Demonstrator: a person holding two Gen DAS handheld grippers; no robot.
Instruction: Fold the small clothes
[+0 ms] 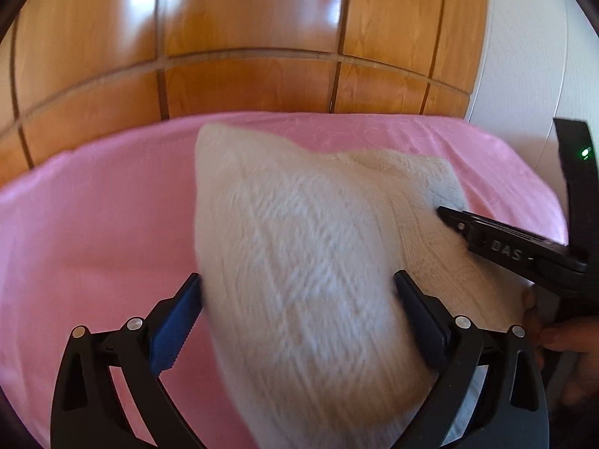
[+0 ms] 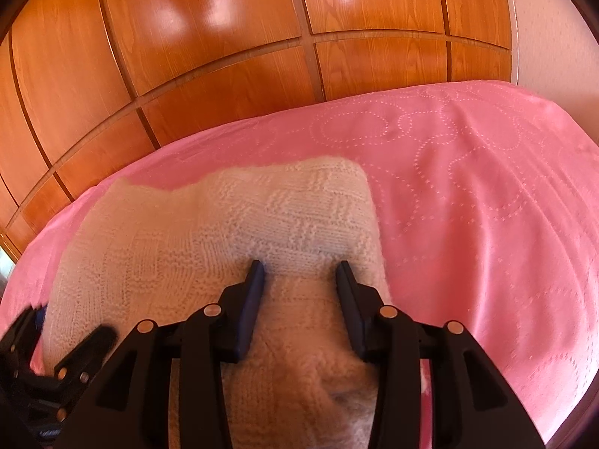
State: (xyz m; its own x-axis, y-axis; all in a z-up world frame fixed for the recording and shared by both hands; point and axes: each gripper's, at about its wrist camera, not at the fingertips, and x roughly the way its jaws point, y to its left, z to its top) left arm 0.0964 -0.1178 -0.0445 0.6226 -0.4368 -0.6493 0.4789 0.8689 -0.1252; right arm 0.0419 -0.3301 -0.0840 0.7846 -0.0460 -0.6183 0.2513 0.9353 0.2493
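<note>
Pink quilted bedspread (image 2: 468, 187) meets glossy wooden panelled wardrobe (image 2: 224, 37), cream knit (image 2: 299, 209) on top

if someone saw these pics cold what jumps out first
A cream-white knitted garment lies across a bright pink stitched bedspread, in the middle of both views. The left gripper stands wide open with a raised, blurred fold of knit between its fingers. Glossy orange-brown wooden wardrobe panels fill the background.

Your left wrist camera is looking forward and down between its fingers, very near the cream knit garment (image 1: 299, 262) on the pink bed (image 1: 93, 224). Your right wrist camera is facing likewise from the right, sharing garment, bed and wooden wardrobe (image 2: 224, 56).
</note>
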